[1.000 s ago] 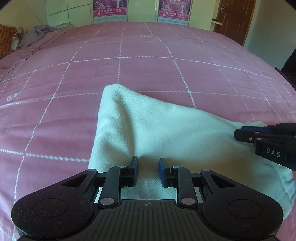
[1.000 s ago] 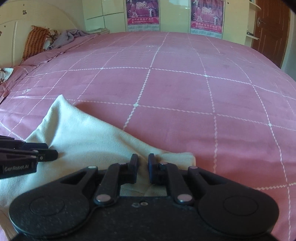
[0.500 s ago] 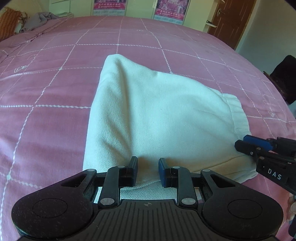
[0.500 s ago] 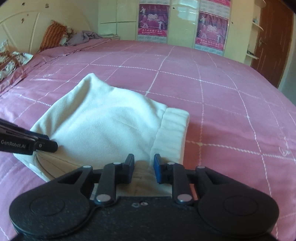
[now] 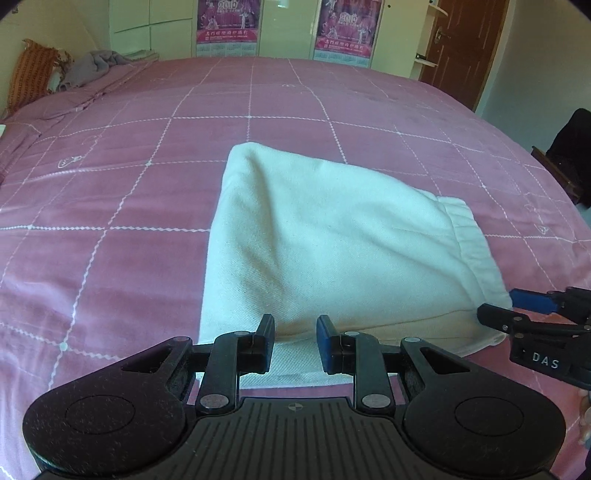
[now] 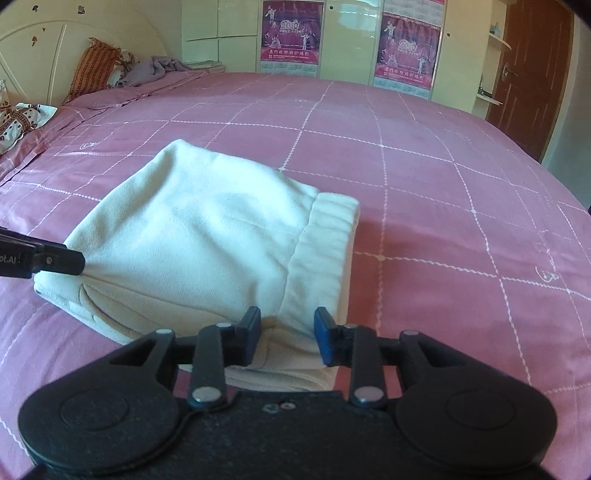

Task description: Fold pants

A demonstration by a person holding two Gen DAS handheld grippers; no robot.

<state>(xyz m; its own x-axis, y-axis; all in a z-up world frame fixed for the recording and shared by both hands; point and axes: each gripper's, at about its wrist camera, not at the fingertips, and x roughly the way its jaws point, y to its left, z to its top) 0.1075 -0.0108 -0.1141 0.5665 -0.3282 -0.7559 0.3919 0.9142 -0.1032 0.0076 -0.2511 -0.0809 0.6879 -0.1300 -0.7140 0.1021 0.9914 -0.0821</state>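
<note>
The cream-white pants [image 5: 332, 251] lie folded into a compact bundle on the pink bed, waistband [image 6: 325, 243] on the right side. My left gripper [image 5: 294, 341] is open at the near edge of the bundle, with cloth between and under its fingers. My right gripper [image 6: 287, 336] is open at the near right corner by the waistband. Each gripper shows in the other's view: the right [image 5: 517, 314] at the bundle's right corner, the left [image 6: 48, 260] at its left edge.
The pink bedspread [image 5: 147, 166] with white grid lines stretches far around the bundle. Pillows and a grey blanket [image 6: 147, 70] lie at the far left. Cabinets with posters [image 6: 290, 33] and a brown door [image 5: 465, 48] stand beyond.
Both grippers opened wider and let go of the folded top layer, then drew back toward the near edge. The pants now lie folded over themselves.
</note>
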